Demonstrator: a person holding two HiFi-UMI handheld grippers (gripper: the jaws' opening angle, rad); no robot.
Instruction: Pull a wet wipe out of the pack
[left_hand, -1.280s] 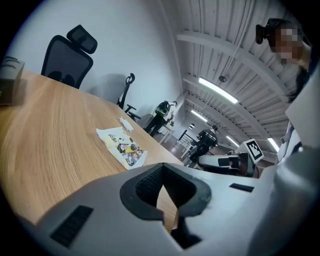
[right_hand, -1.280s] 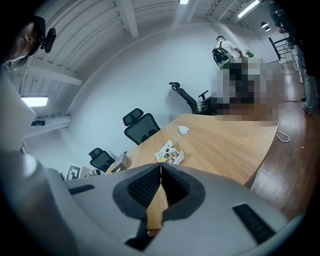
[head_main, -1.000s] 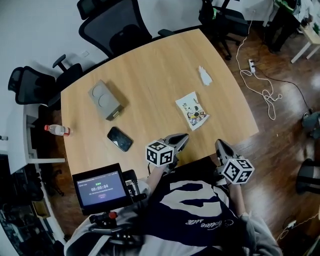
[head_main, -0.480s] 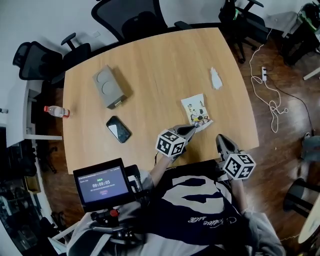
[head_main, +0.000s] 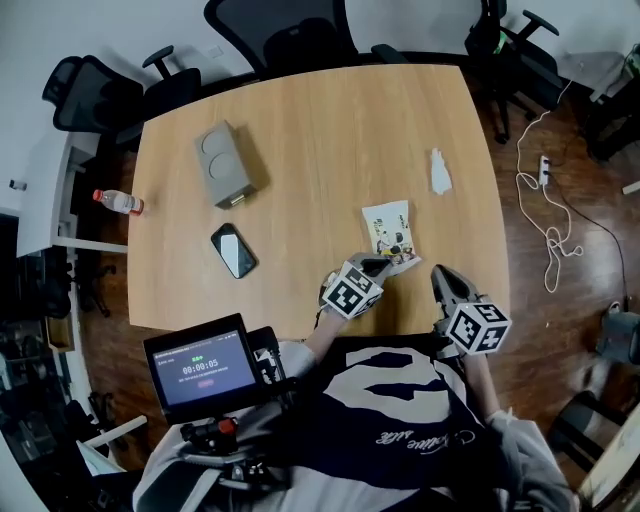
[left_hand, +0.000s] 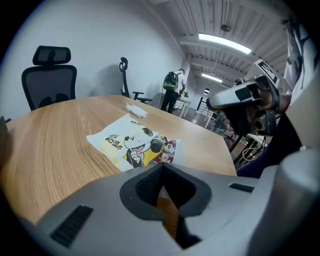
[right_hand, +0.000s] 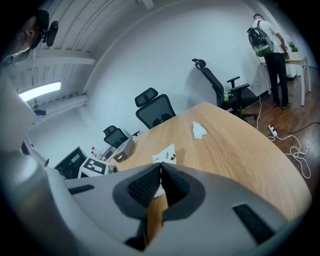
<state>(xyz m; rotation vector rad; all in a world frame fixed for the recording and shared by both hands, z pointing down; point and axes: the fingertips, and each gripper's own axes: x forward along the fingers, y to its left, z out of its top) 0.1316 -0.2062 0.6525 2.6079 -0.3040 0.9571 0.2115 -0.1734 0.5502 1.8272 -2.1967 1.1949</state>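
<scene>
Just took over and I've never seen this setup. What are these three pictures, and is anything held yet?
There is no robot arm: a person holds a two-jaw gripper in each hand. The overhead picture comes from a camera on their head; the other two come from cameras on the grippers, looking along the jaws. On the table lie a wipe pack, a crumpled tissue, a phone and a grey box. The left gripper is close to the pack, the right gripper near the table's edge. Both are shut and empty.

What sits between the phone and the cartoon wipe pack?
Nothing: the head view shows bare tabletop between the phone and the wipe pack.
</scene>
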